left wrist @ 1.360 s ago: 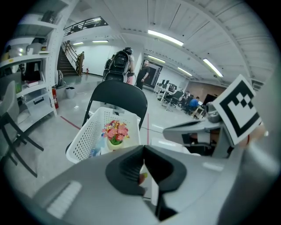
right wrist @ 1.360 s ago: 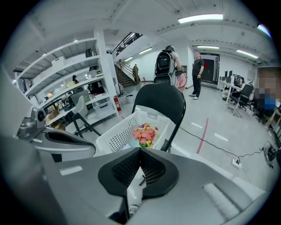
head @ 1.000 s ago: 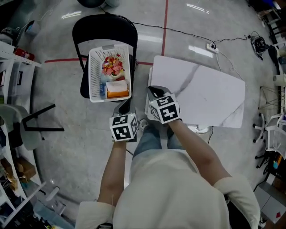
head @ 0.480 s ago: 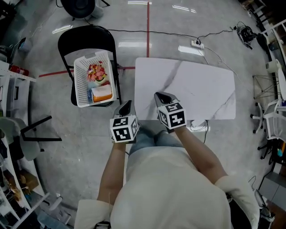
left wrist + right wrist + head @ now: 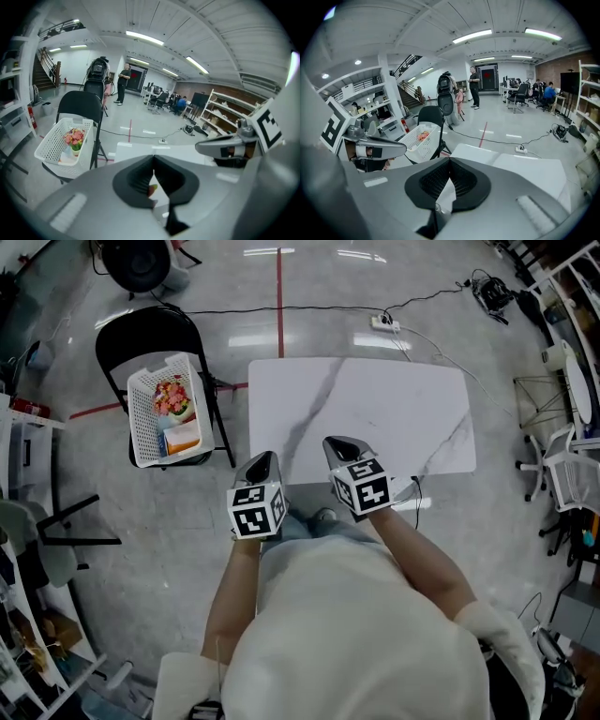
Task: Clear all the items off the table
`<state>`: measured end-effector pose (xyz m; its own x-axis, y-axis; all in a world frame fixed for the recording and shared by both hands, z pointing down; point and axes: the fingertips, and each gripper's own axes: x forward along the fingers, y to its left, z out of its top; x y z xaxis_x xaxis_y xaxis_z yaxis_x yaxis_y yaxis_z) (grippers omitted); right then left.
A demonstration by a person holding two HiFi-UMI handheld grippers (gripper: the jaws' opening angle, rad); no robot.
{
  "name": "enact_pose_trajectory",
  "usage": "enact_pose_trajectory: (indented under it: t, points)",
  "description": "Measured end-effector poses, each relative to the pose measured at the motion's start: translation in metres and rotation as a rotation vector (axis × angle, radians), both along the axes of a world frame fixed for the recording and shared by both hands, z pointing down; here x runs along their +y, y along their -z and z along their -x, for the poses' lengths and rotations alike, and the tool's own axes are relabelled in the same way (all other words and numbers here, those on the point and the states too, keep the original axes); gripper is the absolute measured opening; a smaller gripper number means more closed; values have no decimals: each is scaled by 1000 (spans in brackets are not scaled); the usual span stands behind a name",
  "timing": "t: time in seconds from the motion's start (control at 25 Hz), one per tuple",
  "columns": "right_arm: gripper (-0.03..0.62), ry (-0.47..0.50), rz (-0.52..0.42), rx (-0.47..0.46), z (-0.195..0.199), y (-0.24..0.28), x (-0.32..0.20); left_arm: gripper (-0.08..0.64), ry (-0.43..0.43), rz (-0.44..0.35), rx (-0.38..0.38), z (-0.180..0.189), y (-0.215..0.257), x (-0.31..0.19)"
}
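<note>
Right tongs [image 5: 337,441] closed above table [image 5: 394,409] edge

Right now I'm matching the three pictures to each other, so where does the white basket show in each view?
Head view: white basket at upper left, left of the table.
Left gripper view: white basket at middle left, flowers inside.
Right gripper view: white basket just left of centre.
Shared landmark: the black chair it sits on.

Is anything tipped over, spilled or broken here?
Nothing stands out. The white basket sits on the chair with the flowers upright inside, and the table looks whole and level.
</note>
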<state>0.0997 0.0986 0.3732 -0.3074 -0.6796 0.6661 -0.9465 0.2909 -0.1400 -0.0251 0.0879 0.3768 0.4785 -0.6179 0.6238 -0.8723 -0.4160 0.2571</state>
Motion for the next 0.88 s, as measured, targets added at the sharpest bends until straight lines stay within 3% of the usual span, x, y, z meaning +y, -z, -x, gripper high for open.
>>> enact_pose_trajectory:
  t: [0.36, 0.88]
  points:
    - [0, -69, -48, -35, -44, 13, 47, 8, -94, -47, -14, -54, 13, 35]
    - [-2, -119, -85, -37, -84, 18, 91, 8, -175, -77, -21, -101, 16, 79]
